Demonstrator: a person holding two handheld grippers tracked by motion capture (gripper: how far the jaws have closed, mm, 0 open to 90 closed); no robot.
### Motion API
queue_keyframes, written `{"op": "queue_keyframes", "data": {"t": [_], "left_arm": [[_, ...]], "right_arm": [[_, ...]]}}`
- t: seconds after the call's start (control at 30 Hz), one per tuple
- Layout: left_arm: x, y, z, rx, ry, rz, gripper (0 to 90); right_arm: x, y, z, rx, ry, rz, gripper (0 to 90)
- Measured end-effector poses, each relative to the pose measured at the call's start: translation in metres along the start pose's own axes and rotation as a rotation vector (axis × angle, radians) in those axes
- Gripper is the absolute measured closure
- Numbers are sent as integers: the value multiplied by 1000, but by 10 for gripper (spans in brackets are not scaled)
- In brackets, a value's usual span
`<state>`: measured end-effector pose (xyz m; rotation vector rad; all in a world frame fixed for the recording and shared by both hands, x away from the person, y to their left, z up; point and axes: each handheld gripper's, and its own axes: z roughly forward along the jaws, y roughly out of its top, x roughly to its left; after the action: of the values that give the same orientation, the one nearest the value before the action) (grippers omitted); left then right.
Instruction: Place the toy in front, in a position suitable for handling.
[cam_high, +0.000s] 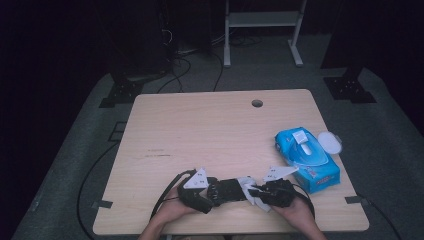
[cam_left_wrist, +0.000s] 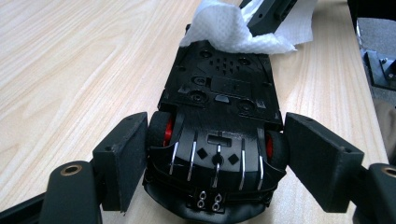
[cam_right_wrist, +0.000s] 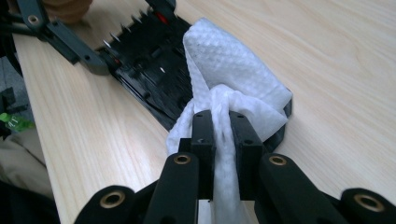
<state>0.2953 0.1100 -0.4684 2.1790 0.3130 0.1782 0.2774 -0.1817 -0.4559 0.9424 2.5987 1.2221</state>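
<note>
A black toy car (cam_left_wrist: 219, 88) lies upside down near the table's front edge, its underside and red wheel hubs facing up. My left gripper (cam_left_wrist: 217, 158) grips one end of it, a pad pressed against the wheel on each side. My right gripper (cam_right_wrist: 222, 126) is shut on a bunched white wipe (cam_right_wrist: 229, 70), which drapes over the car's (cam_right_wrist: 144, 60) far end and touches its underside. In the high view the two grippers face each other, left gripper (cam_high: 216, 192) and right gripper (cam_high: 257, 192), with the car (cam_high: 231, 190) and wipe (cam_high: 248, 186) between them.
A blue pack of wipes (cam_high: 307, 157) with its white lid (cam_high: 330, 142) flipped open sits at the right of the wooden table (cam_high: 200, 130), close to my right hand. A cable hole (cam_high: 257, 103) is near the far edge. A white frame (cam_high: 262, 30) stands on the floor beyond.
</note>
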Motion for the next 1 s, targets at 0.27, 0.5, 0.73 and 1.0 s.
{"op": "queue_keyframes", "data": {"t": [0.27, 0.5, 0.73, 1.0], "left_arm": [[1, -1, 0, -6, -12, -21, 240], [3, -1, -1, -26, -25, -62, 235], [8, -3, -5, -58, -70, -128, 225], [8, -5, -4, -19, -68, -122, 222]], "right_arm": [[-1, 1, -1, 6, 25, -7, 816], [0, 0, -2, 28, 1, -17, 816], [3, -1, 0, 51, 17, -23, 816], [5, 1, 0, 32, 67, -11, 816]]}}
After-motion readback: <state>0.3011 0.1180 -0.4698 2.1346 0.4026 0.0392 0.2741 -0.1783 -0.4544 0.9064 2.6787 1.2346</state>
